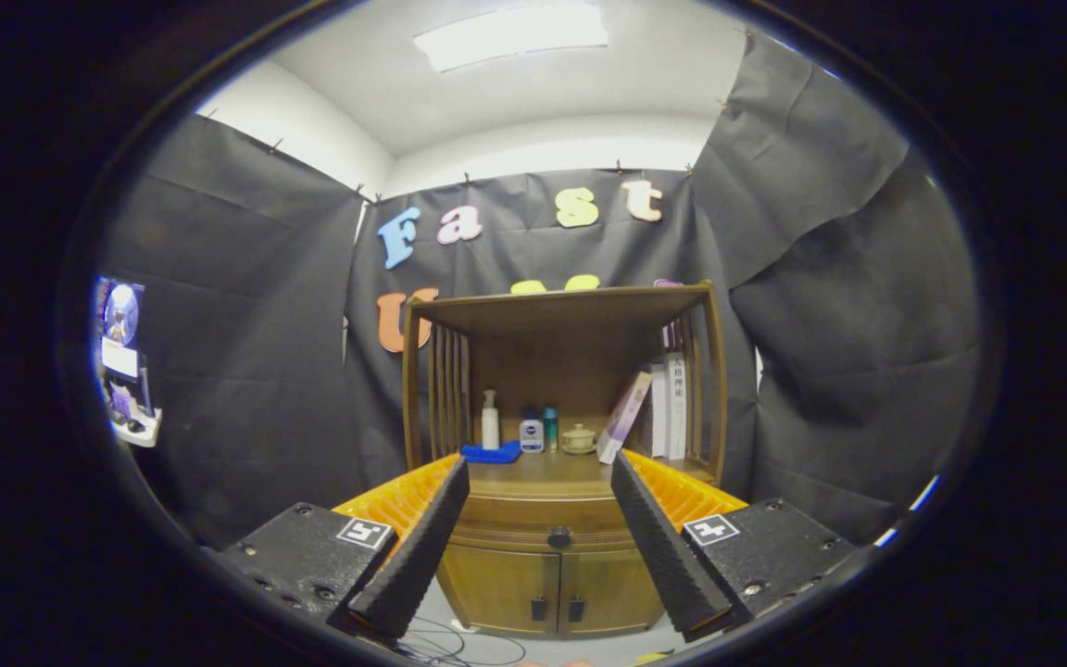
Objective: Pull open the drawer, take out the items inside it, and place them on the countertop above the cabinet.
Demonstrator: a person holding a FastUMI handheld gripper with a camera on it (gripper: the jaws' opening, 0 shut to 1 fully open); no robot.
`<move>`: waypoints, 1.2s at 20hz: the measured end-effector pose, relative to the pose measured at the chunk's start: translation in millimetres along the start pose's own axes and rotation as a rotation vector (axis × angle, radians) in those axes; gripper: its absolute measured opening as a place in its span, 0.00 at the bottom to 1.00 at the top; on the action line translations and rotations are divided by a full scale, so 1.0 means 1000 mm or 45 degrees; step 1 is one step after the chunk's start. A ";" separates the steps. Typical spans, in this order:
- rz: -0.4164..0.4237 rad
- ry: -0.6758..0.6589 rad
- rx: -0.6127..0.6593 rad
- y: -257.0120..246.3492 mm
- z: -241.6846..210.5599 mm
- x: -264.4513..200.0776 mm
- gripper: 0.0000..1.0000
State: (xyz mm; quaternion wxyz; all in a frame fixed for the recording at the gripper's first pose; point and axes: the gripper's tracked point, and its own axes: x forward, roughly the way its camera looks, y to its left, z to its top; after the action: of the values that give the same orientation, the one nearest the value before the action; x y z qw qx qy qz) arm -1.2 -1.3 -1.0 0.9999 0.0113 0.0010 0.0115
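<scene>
Step one isn't started yet: the drawer (547, 515) is closed, sitting under the surface (543, 472) with its knob (559, 536) dead ahead between the fingers. Hand-held gripper (541, 537) is spread wide, holding nothing, well short of the cabinet (506, 584). Next I'd guess: move in, pinch the knob, pull straight back.

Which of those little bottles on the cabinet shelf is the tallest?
The white pump bottle, leftmost, just above the blue cloth. The two bottles beside it are shorter. The open tongs hold nothing.
</scene>
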 end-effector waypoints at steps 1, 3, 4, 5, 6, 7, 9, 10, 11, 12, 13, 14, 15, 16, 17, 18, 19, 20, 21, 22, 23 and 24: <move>0.000 0.010 0.004 0.000 0.000 0.000 1.00; -0.005 0.023 0.006 0.000 -0.001 0.000 1.00; -0.006 0.036 0.007 0.000 -0.005 0.002 1.00; -0.002 0.060 0.006 0.001 -0.011 0.005 1.00; -0.004 0.078 0.008 0.001 -0.018 0.010 1.00; -0.005 0.090 0.012 0.003 -0.028 0.018 1.00; -0.007 0.111 0.028 0.009 -0.038 0.033 1.00; -0.015 0.122 0.037 0.009 -0.043 0.040 1.00; -0.022 0.132 0.045 0.008 -0.049 0.044 1.00; -0.032 0.142 0.051 0.007 -0.054 0.050 1.00; -0.040 0.153 0.054 0.006 -0.059 0.056 1.00; -0.048 0.163 0.053 0.005 -0.065 0.064 1.00; -0.056 0.175 0.049 0.003 -0.072 0.069 1.00; -0.065 0.186 0.043 0.000 -0.078 0.077 1.00; -0.078 0.201 0.036 -0.004 -0.086 0.084 1.00; -0.086 0.216 0.032 -0.008 -0.093 0.092 1.00; -0.093 0.230 0.032 -0.011 -0.101 0.099 1.00; -0.095 0.244 0.038 -0.013 -0.109 0.108 1.00; -0.098 0.254 0.047 -0.014 -0.116 0.115 1.00; -0.097 0.260 0.051 -0.015 -0.123 0.123 1.00; -0.099 0.260 0.050 -0.016 -0.129 0.130 1.00; -0.103 0.264 0.041 -0.016 -0.135 0.138 1.00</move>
State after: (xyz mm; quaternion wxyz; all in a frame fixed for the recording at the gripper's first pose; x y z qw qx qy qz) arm 137.2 -10.9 -136.9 0.9938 0.0259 0.1049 -0.0278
